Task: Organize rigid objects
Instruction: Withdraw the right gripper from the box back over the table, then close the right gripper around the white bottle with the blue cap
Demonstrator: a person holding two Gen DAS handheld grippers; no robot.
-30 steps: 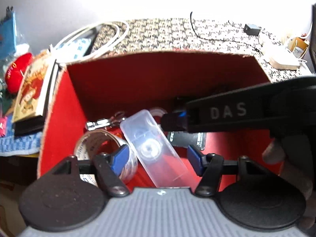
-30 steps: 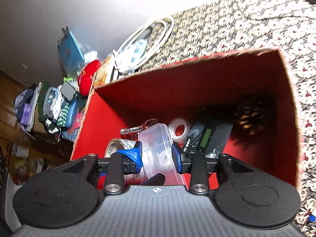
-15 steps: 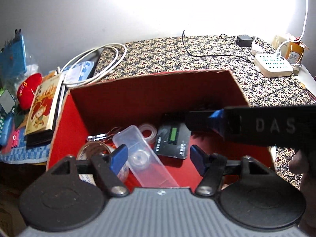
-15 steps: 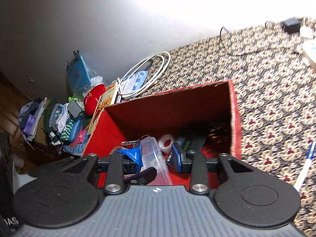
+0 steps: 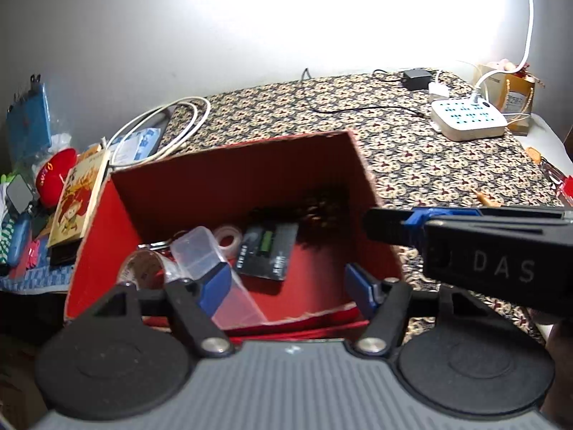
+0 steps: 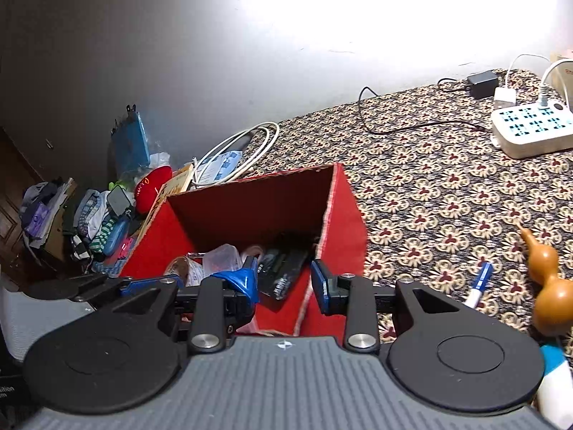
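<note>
A red cardboard box (image 5: 232, 175) (image 6: 343, 222) stands on the patterned cloth. Inside lie a clear plastic case (image 5: 200, 251), a tape roll (image 5: 227, 238), a black device with a green display (image 5: 266, 251) and a pinecone (image 5: 322, 208). My left gripper (image 5: 286, 286) hovers over the box's near edge, jaws wide apart and holding nothing. From the right, my right gripper (image 6: 284, 283) (image 5: 465, 236) hangs above the box's near right corner, open and empty. A brown gourd (image 6: 548, 286) and a blue-and-white pen (image 6: 478, 286) lie on the cloth to the right.
A white power strip (image 5: 469, 120) and a black adapter (image 5: 415, 73) sit at the far right. A white cable coil (image 5: 161, 129), a book (image 5: 77, 200) and a red plush (image 5: 53, 175) crowd the box's left side. A white bottle (image 6: 555, 387) is at my lower right.
Both grippers have drawn back and up out of the box, which now looks smaller and farther. The left jaws stand a little wider. The clear case stays in the box.
</note>
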